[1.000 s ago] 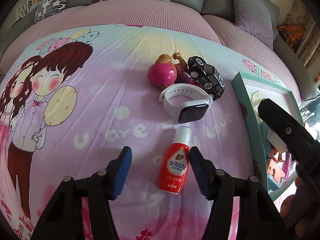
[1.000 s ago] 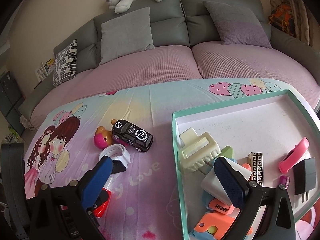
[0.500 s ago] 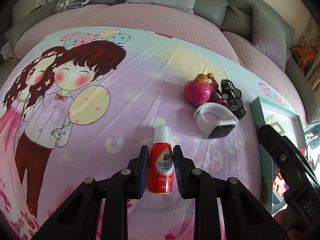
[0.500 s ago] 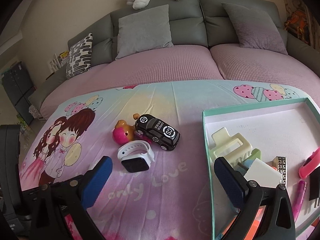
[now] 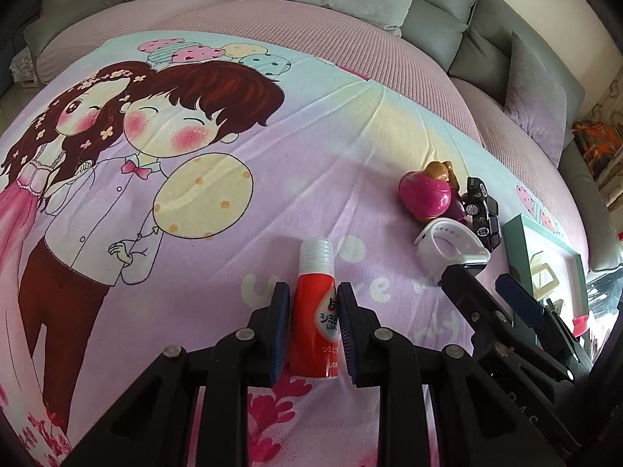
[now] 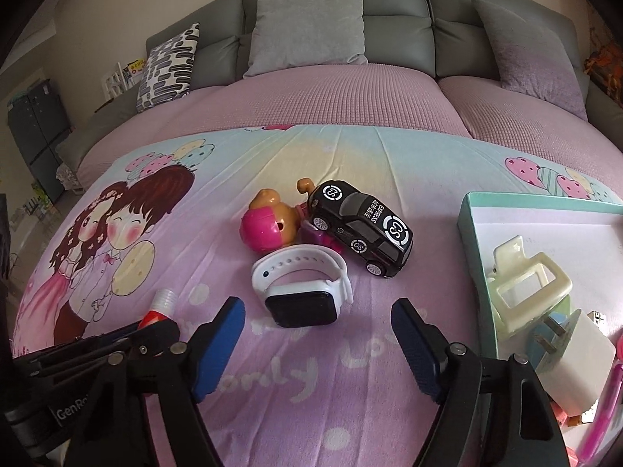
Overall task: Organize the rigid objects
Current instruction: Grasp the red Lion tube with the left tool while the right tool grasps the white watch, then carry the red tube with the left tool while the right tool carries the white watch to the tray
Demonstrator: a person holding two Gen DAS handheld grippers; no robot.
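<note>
A small red bottle (image 5: 313, 323) with a clear cap lies on the cartoon-print blanket, and my left gripper (image 5: 313, 299) is shut on its body. Its cap also shows in the right wrist view as the red bottle (image 6: 157, 311). A white smartwatch (image 6: 301, 276) lies just ahead of my right gripper (image 6: 318, 311). Those jaws are closing, with gaps on both sides of the watch and the pads touching nothing. Behind the watch sit a black toy car (image 6: 362, 229) and a pink doll toy (image 6: 264, 225). In the left wrist view, the right gripper (image 5: 484, 280) hovers beside the watch (image 5: 447, 239).
A teal-rimmed tray (image 6: 471, 218) at the right holds a cream hair claw (image 6: 525, 284), a white charger plug (image 6: 580, 350) and several other small items. Grey sofa cushions (image 6: 307, 27) line the back, beyond a pink cover.
My left gripper closed on the red bottle and shifted left with it. My right gripper swung from over the tray to the watch, and its jaws narrowed.
</note>
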